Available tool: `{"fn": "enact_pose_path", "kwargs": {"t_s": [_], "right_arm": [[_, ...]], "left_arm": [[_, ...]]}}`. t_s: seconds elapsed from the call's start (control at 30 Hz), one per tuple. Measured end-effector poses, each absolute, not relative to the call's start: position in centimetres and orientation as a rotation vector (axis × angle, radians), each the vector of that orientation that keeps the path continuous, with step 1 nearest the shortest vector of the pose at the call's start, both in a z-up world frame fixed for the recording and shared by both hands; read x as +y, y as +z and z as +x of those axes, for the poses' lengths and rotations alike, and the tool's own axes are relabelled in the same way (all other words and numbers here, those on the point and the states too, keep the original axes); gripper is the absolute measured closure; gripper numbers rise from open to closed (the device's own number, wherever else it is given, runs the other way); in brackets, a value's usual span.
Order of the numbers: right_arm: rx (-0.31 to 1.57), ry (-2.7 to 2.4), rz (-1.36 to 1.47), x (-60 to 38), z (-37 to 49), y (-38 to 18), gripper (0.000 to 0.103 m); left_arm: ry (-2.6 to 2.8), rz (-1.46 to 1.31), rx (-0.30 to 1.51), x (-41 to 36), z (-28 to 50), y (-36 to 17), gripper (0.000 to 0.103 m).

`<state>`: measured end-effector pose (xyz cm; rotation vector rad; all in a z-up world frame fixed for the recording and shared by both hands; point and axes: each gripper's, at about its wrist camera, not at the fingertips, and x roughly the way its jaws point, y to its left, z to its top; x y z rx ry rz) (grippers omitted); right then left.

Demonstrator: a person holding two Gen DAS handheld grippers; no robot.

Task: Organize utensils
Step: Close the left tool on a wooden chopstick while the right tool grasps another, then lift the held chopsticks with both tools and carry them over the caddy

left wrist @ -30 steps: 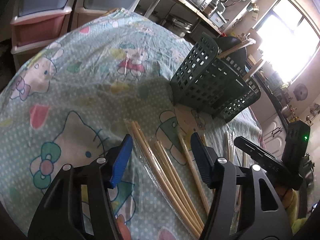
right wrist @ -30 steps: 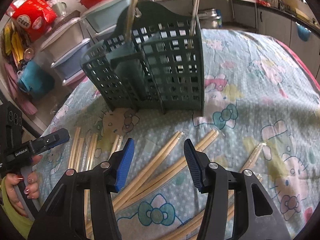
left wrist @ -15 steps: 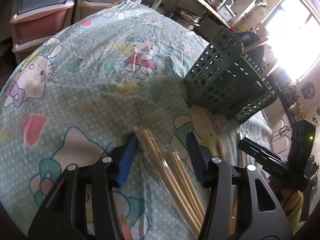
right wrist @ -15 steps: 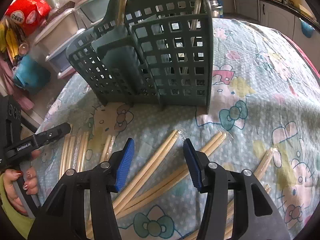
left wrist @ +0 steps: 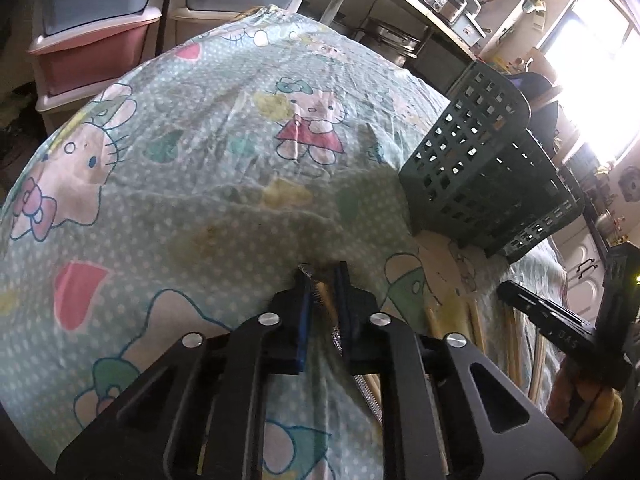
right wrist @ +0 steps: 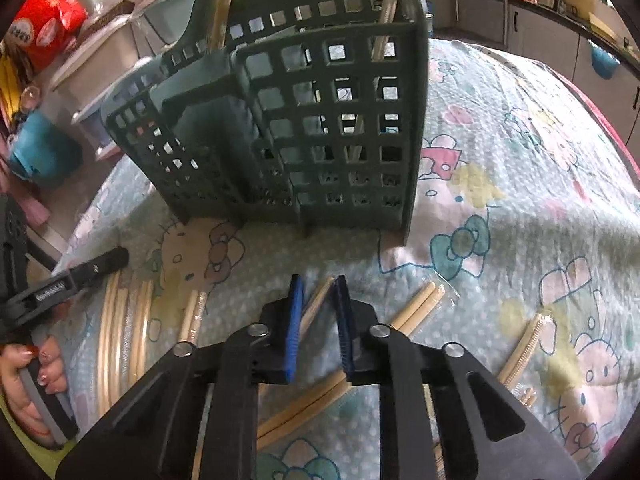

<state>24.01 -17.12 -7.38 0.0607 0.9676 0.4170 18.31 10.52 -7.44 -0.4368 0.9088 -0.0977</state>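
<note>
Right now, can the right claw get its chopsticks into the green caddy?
Probably yes. The right claw is closing on a wrapped chopstick pair, and the green caddy stands just beyond it with bare cloth between. Its top is open; two pairs already stand inside.

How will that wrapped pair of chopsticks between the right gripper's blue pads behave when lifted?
The chopsticks look thin and wooden, so probably light and stiff. Their clear wrapper may be slippery. Pinched near one end by the closing right gripper, the long free end may droop.

We look down steeply and close along each gripper's fingers at the cartoon-print tablecloth (left wrist: 168, 184). Both views share the green slotted caddy (left wrist: 480, 168), seen from opposite sides, and each catches the other gripper at its edge.
</note>
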Motion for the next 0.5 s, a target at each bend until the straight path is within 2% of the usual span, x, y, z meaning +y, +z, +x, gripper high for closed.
{"fn": "enact_pose_path", "kwargs": {"t_s": [0.1,0.5], "right_arm": [[0.945,0.466,0.123,-17.5,23.7,-6.6,0.098],[0.777,0.529,0.216,-20.1,20.3,-1.6,0.098]], "left_arm": [[-0.109,-0.453,0.909,10.7,18.3,-7.3,0.097],[-0.193,-0.432,0.762,9.2,15.3,-1.7,0.099]]}}
